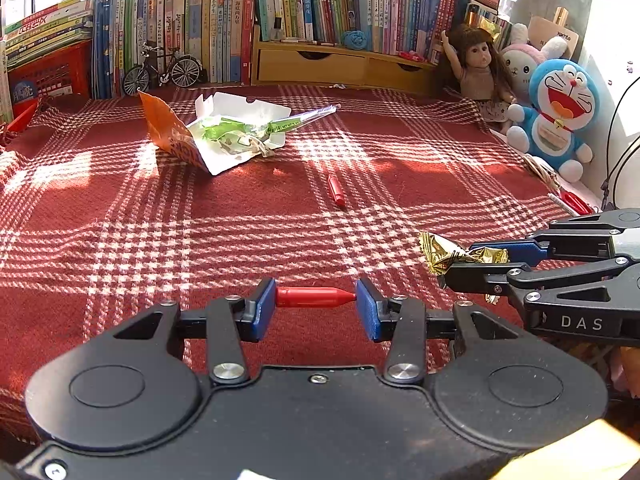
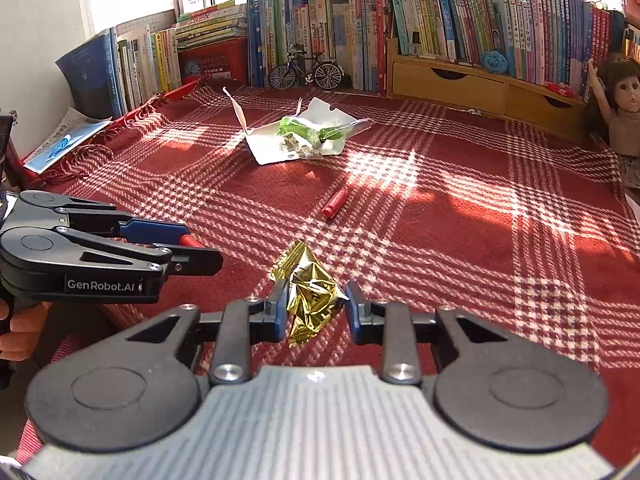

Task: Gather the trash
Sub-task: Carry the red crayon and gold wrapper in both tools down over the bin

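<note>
My left gripper (image 1: 316, 298) is shut on a red pen cap (image 1: 314, 297) held crosswise between its blue pads, low over the red plaid cloth (image 1: 240, 224). My right gripper (image 2: 316, 306) is shut on a crumpled gold foil wrapper (image 2: 310, 292); from the left wrist view that wrapper (image 1: 444, 254) sticks out of the right gripper at the right edge. A second red cap (image 1: 336, 190) lies loose mid-cloth, also visible as the cap (image 2: 334, 204) ahead of the right gripper. Further back sits an opened white paper box (image 1: 240, 132) with green wrappers and an orange snack bag (image 1: 172, 132).
Rows of books (image 1: 280, 8) and a wooden drawer shelf (image 1: 340, 64) line the back. A toy bicycle (image 1: 162, 68) stands by the books. A doll (image 1: 478, 68) and plush toys (image 1: 556, 116) sit at the right. A hand (image 2: 16, 328) holds the left gripper.
</note>
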Demonstrator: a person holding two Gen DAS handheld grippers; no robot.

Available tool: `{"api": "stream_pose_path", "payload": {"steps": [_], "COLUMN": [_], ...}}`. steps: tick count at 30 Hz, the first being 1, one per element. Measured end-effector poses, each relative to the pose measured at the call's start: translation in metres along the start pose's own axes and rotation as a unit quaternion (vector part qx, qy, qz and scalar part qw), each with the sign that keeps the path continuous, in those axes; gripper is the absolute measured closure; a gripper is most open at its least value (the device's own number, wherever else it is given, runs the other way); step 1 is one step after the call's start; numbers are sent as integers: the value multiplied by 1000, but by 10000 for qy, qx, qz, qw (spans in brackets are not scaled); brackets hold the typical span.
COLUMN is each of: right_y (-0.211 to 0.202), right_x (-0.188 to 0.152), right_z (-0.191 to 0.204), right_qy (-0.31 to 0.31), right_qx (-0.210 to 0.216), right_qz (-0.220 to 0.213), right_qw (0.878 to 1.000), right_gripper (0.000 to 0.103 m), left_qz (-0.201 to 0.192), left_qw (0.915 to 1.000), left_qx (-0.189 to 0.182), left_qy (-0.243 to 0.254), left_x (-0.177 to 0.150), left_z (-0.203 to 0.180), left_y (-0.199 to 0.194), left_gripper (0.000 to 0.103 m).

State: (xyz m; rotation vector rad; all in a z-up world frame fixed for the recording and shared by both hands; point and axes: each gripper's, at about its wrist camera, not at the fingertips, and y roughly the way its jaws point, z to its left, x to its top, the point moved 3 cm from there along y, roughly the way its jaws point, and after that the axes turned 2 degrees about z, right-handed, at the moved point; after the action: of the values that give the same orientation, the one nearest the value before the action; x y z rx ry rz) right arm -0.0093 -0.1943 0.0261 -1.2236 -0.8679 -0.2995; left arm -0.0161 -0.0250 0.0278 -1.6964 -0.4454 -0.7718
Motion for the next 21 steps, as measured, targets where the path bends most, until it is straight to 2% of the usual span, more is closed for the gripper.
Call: {"api": "stream_pose_path", "payload": {"steps": [12,21], "right_y": [-18,-6], "right_x": [-65,-102], "right_z": [46,69], "right_qy": [-56,-166], "right_qx": [351,457], "right_qz": [501,987], "right_qw": [9981,9939], "right_gripper": [68,68], "left_qz": [292,793], "left_qw": [9994,9968], "left_qx": [-185,-115], "left_qy": [2,11], "left_x": [-64,-109], "left_z": [-2,0], "left_y": [-47,-44], "left_gripper": [61,61]}}
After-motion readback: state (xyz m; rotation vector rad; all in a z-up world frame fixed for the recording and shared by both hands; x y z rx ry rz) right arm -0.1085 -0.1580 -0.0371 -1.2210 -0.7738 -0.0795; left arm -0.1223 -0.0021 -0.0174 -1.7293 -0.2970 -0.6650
